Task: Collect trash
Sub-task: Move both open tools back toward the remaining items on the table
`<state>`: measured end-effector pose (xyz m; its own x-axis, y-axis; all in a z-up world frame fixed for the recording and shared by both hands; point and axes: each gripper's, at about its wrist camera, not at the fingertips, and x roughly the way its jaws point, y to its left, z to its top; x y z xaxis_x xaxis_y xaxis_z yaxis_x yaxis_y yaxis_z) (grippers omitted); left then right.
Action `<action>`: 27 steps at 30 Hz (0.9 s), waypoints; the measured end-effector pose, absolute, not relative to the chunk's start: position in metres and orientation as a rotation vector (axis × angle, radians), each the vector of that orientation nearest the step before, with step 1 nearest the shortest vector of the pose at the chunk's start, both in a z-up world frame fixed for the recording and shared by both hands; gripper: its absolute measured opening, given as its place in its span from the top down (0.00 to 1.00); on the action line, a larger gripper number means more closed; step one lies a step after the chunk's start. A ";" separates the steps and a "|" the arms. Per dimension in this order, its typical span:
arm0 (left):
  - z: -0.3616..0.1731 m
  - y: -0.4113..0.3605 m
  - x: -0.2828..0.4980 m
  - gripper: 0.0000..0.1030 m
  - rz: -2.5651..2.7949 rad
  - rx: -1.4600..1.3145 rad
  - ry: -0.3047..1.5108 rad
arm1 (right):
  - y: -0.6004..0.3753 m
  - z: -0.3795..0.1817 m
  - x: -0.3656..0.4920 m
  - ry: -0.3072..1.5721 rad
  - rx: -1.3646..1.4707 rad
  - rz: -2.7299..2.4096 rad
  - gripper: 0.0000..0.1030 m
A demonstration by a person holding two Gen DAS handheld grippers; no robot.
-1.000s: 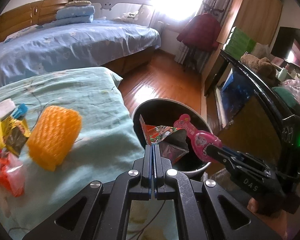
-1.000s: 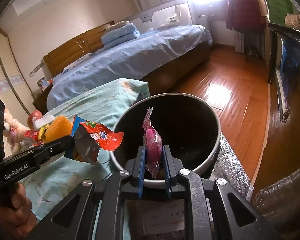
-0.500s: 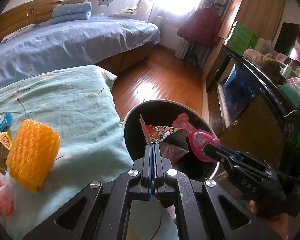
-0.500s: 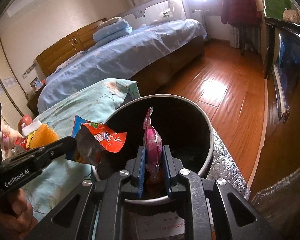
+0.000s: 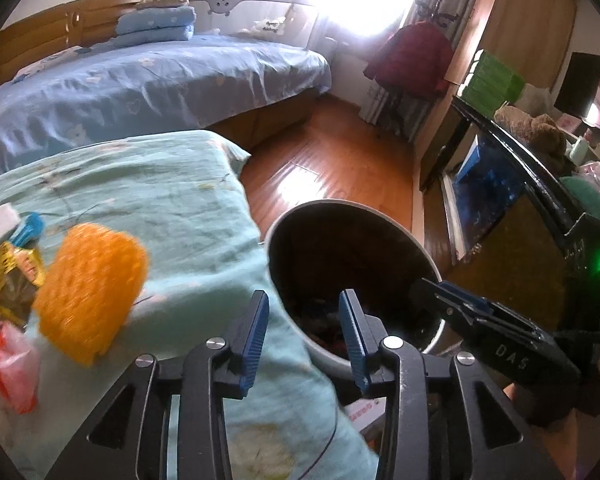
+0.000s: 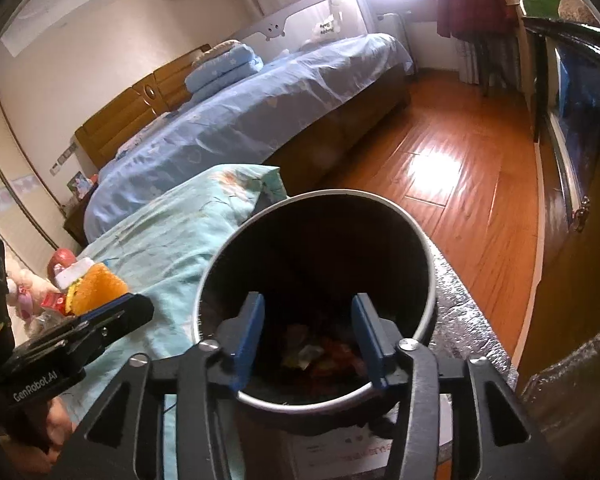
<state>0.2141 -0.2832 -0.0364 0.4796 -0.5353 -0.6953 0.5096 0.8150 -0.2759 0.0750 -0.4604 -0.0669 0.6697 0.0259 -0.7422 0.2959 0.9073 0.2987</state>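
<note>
My left gripper (image 5: 303, 300) hangs over the near rim of the round dark bin (image 5: 340, 205), its jaws opening with nothing between them. My right gripper (image 6: 308, 300) is above the bin (image 6: 320, 194) mouth, jaws also opening and empty. Crumpled wrappers (image 6: 320, 352) lie at the bin's bottom. On the teal bed cover (image 5: 140, 184) to the left lie an orange foam net (image 5: 88, 292), a yellow wrapper (image 5: 12, 276) and a red-and-clear wrapper (image 5: 4, 360). The right gripper (image 5: 432, 286) reaches in from the right in the left wrist view.
A bed with a blue sheet (image 5: 160, 76) stands behind. Wooden floor (image 6: 460, 152) lies past the bin, a dark cabinet (image 5: 520, 216) along the right. Silver foil padding (image 6: 468, 320) lies beside the bin and a white box (image 6: 340, 452) under it.
Both grippers have opened. The red snack wrapper has left the left jaws and the pink wrapper the right jaws; neither is between the fingers now.
</note>
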 end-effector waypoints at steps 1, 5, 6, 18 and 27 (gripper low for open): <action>-0.035 -0.278 0.211 0.58 -0.631 -0.035 0.855 | -0.458 -0.066 0.075 0.825 0.419 -0.152 0.46; -0.032 -0.252 0.193 0.55 -0.596 -0.044 0.835 | -0.447 -0.060 0.072 0.806 0.427 -0.126 0.34; -0.031 -0.244 0.188 0.54 -0.582 -0.043 0.831 | -0.444 -0.059 0.072 0.802 0.427 -0.120 0.33; -0.027 -0.167 0.144 0.53 -0.470 -0.106 0.830 | -0.379 -0.054 0.075 0.822 0.399 0.006 0.30; -0.024 -0.110 0.126 0.52 -0.375 -0.162 0.836 | -0.334 -0.060 0.085 0.851 0.381 0.101 0.28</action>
